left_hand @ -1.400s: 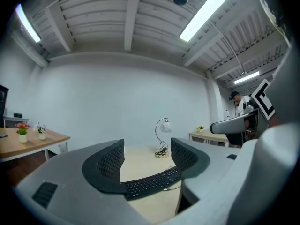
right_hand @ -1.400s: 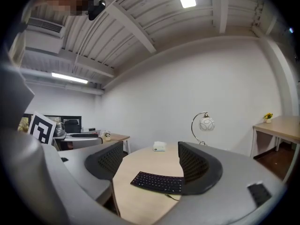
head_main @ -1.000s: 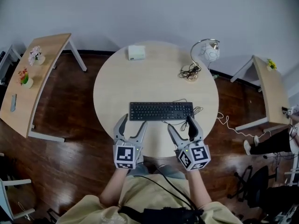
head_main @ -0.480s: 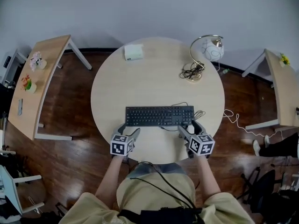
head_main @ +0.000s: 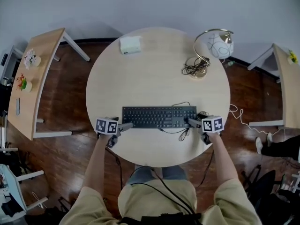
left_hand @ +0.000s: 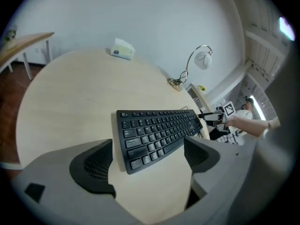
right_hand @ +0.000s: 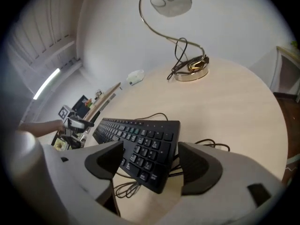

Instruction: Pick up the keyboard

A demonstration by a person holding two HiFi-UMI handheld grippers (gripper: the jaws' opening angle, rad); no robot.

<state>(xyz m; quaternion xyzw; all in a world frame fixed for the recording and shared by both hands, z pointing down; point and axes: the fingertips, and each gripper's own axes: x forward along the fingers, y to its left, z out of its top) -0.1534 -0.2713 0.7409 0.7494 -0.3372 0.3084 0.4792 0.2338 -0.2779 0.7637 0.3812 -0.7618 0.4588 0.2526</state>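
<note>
Head view: looks steeply down on a round pale table [head_main: 154, 64] standing on a dark wooden floor [head_main: 65, 102] before a white wall [head_main: 150, 3], with a light-wood side desk [head_main: 33, 78] at the left and a second desk [head_main: 287, 93] at the right edge. Carries a black keyboard [head_main: 159, 117] lying flat toward the near rim, a white box [head_main: 130, 45] at the far side, and a curved-neck lamp [head_main: 213, 43] far right with a coiled cable [head_main: 194, 68] at its base. Left gripper [head_main: 125, 125] at the keyboard's left end, right gripper [head_main: 192, 122] at its right end, both low over the tabletop. Left gripper view: jaws just opened wide, released, with the keyboard's left end lying between them on the table and no pad pressing on it. Right gripper view: jaws apart as well, clamping nothing, the keyboard's right end between them; loose black cord [right_hand: 124, 189] trailing on the tabletop below, lamp and white box beyond.
</note>
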